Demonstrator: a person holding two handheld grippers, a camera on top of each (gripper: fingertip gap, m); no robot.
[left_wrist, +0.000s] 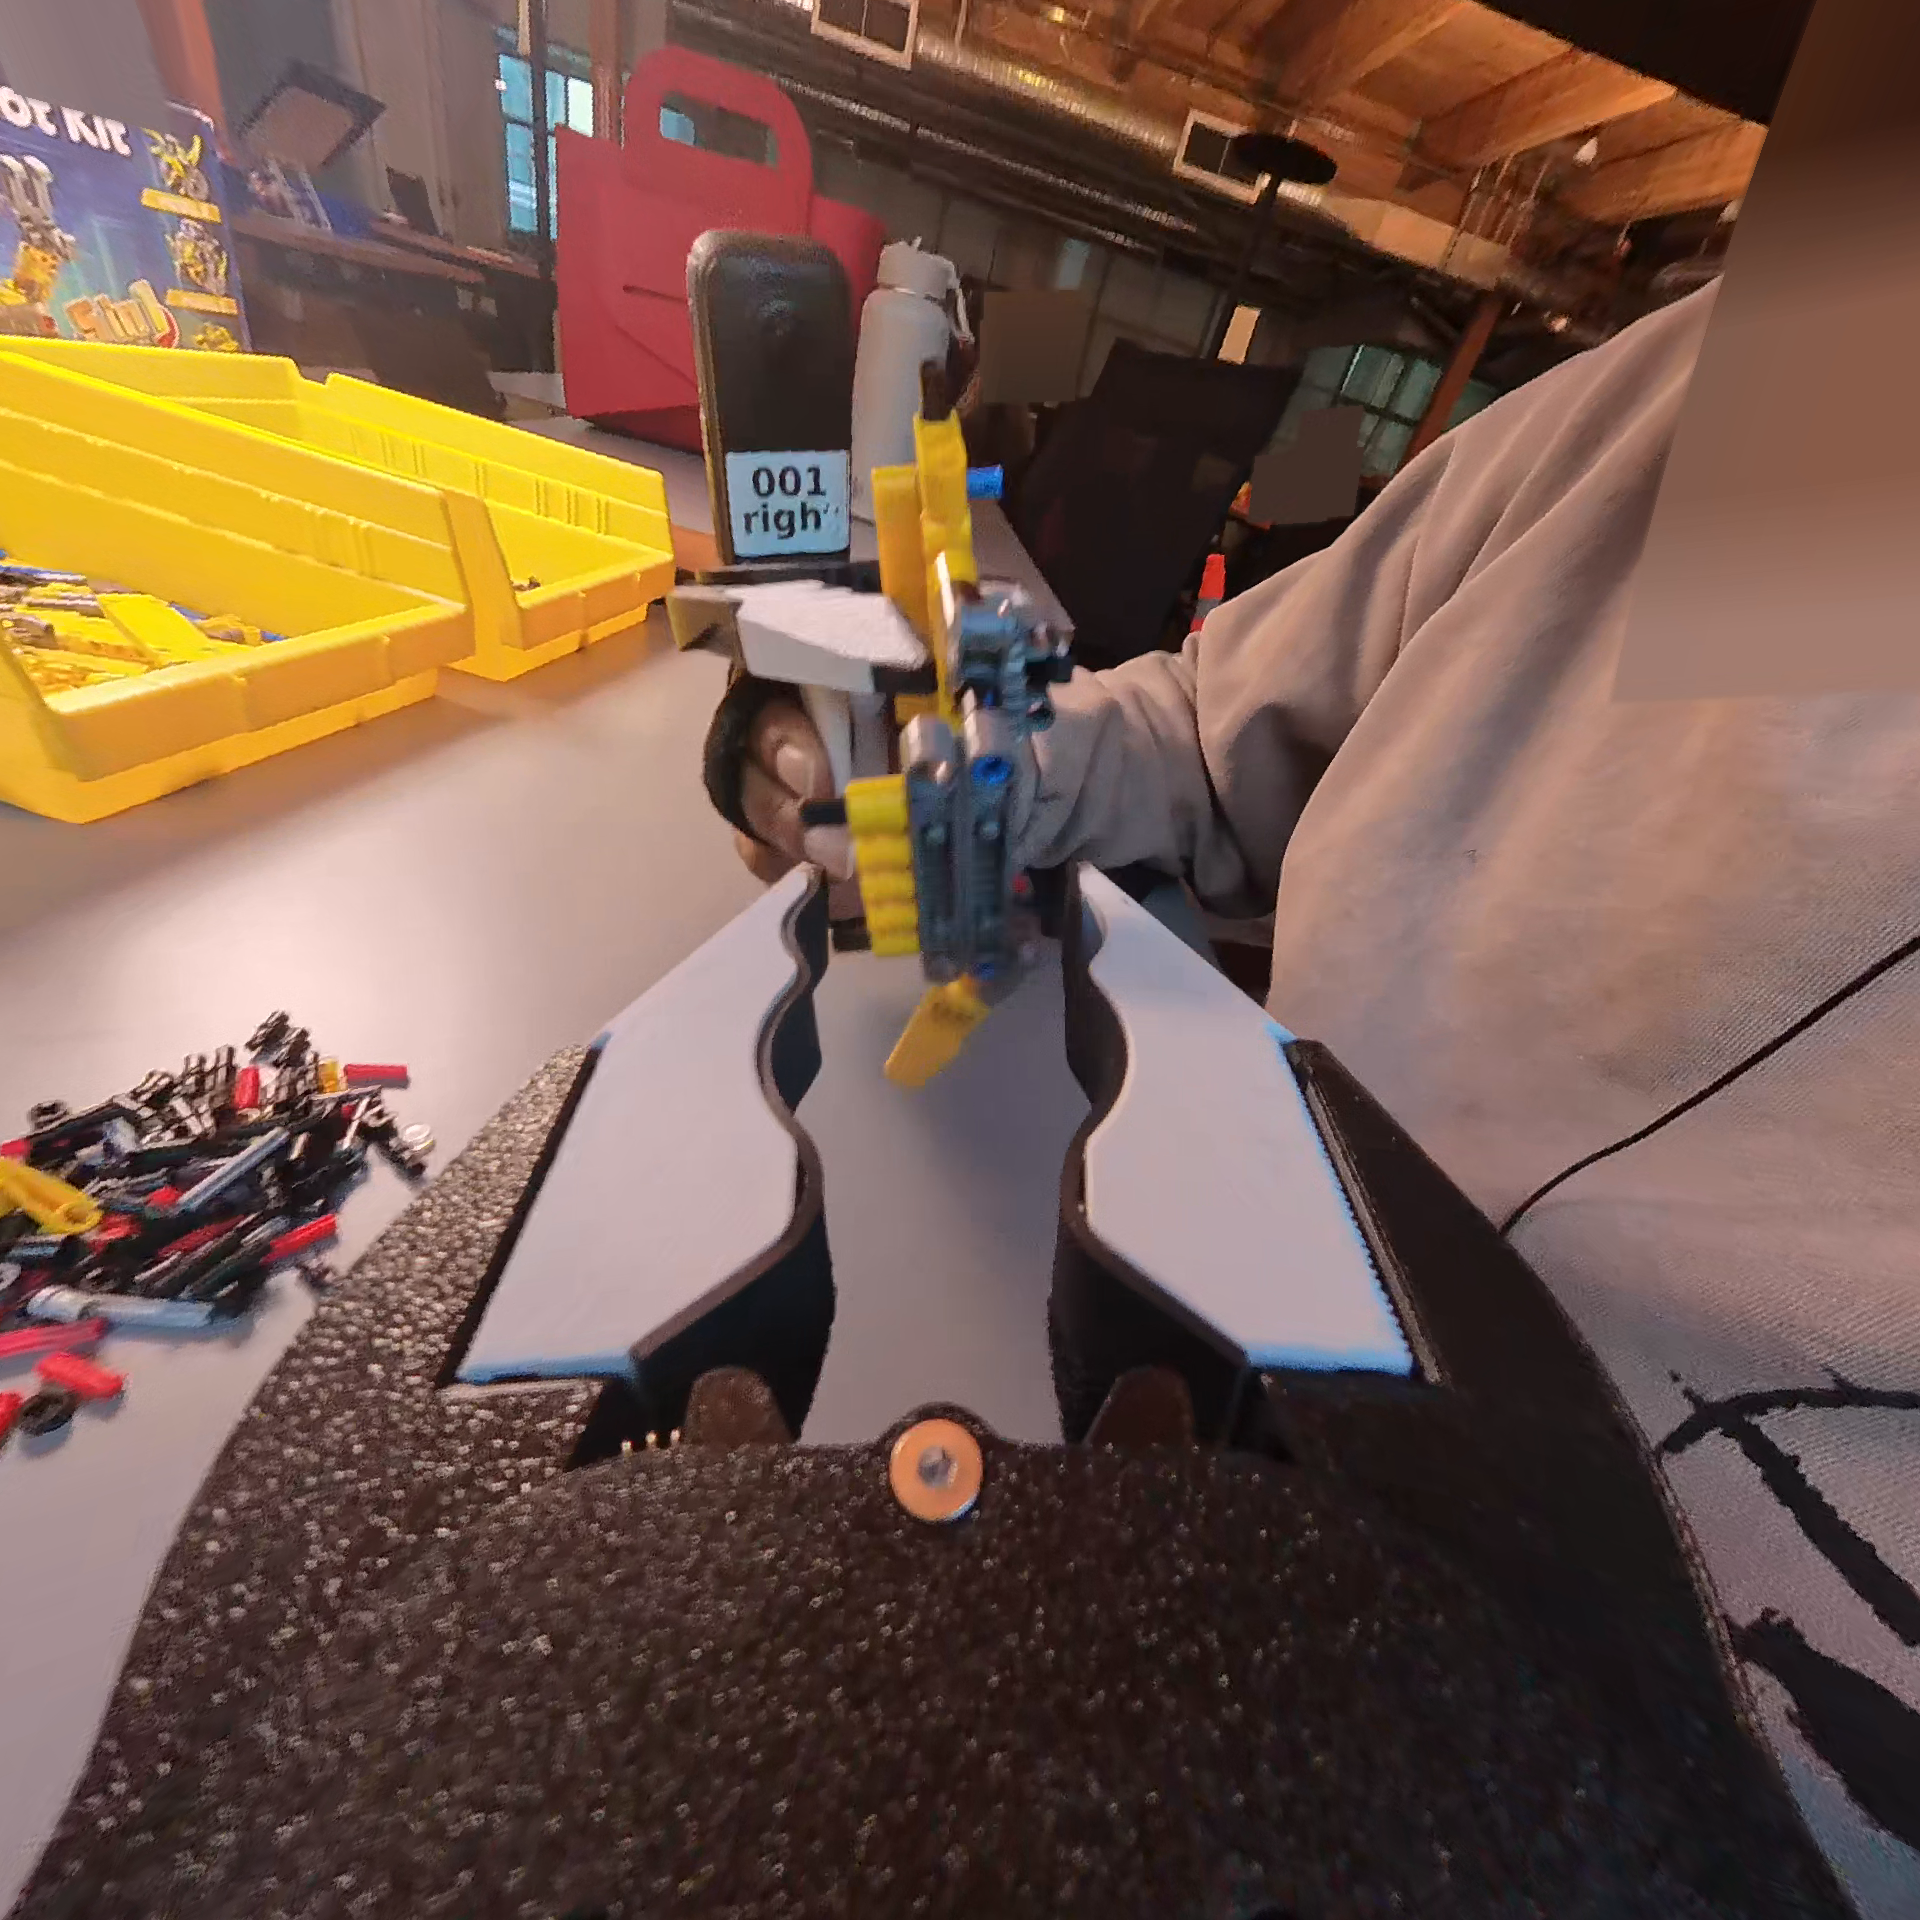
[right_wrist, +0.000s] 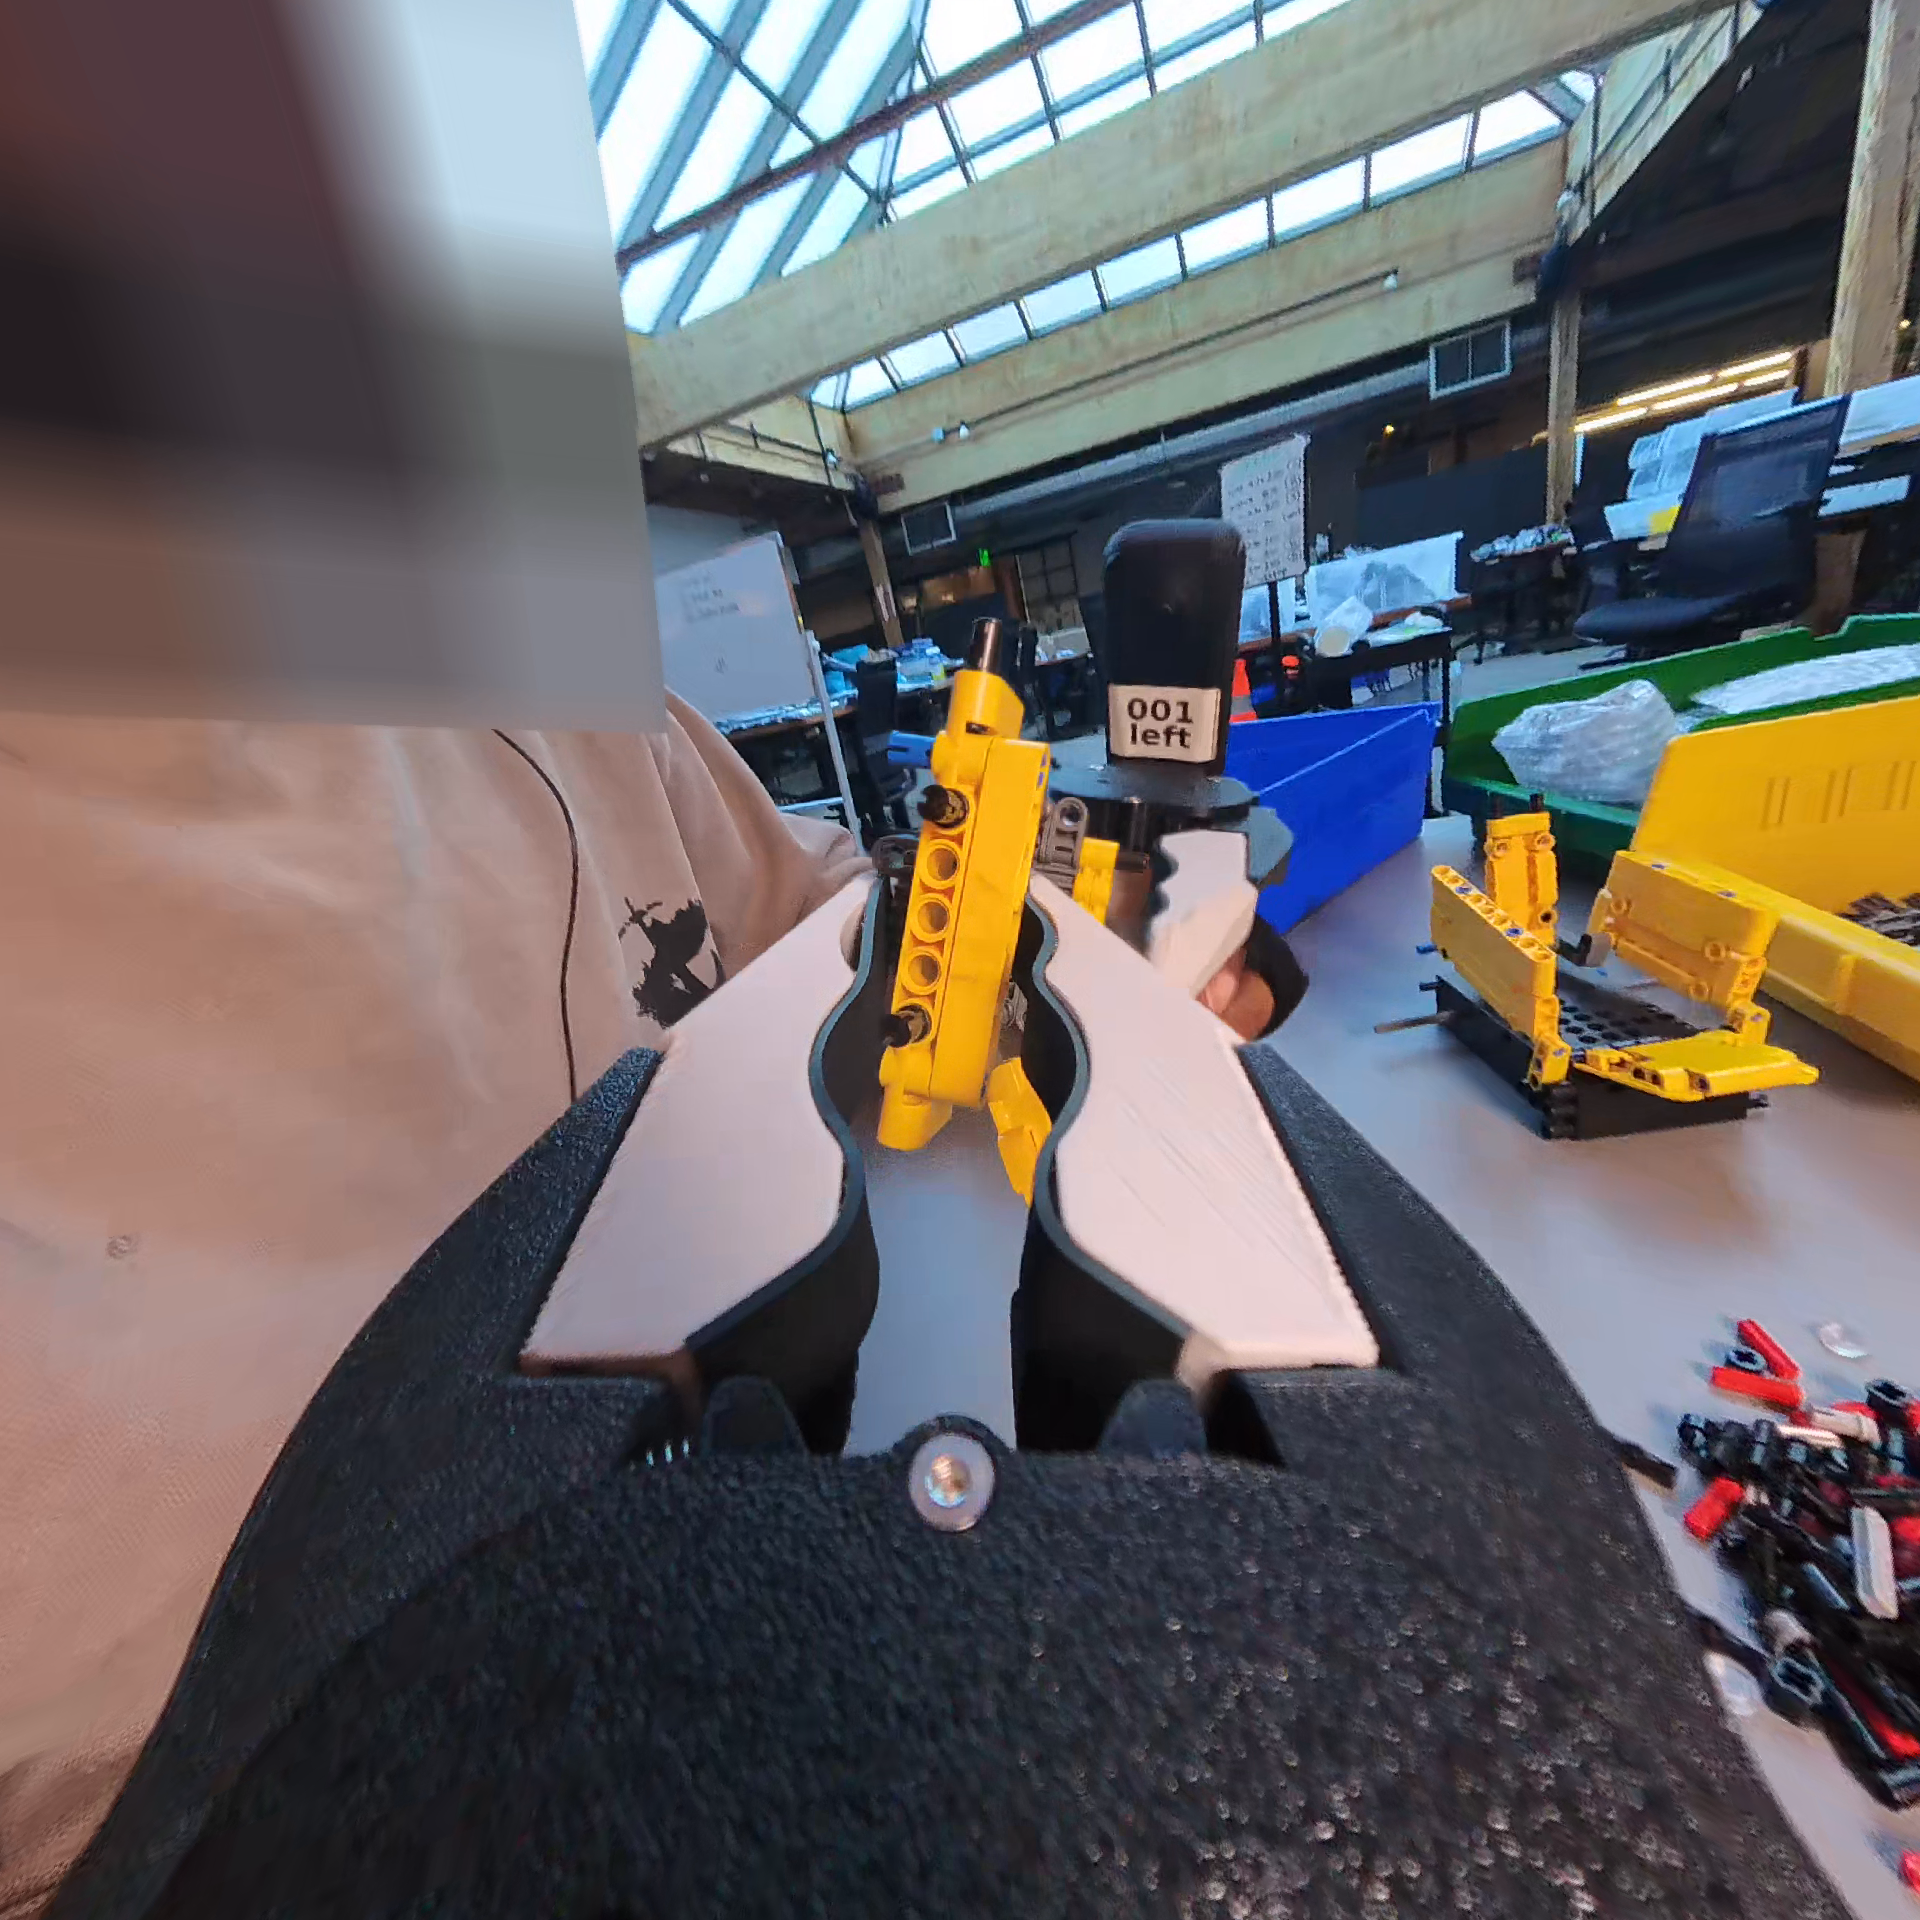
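Note:
A yellow and grey brick assembly (left_wrist: 956, 831) hangs above the grey table (left_wrist: 416, 935) between both grippers. My left gripper (left_wrist: 945, 894) is closed on its lower grey and yellow part. My right gripper (left_wrist: 935, 639) faces me and grips its upper yellow part, with a hand below it. In the right wrist view my right gripper (right_wrist: 956, 914) is shut on the assembly's long yellow holed beam (right_wrist: 966, 883). The left gripper (right_wrist: 1132, 883) holds the far side there. A loose yellow piece (left_wrist: 935, 1029) dangles at the bottom.
Yellow bins (left_wrist: 312, 582) stand at the left, a pile of small black and red parts (left_wrist: 177, 1174) lies near. A yellow and black partial build (right_wrist: 1600, 997), a blue bin (right_wrist: 1340, 790) and a green bin (right_wrist: 1662, 675) stand right. A person's grey sleeve (left_wrist: 1455, 727) is close. Left tips to right tips: about 4 cm.

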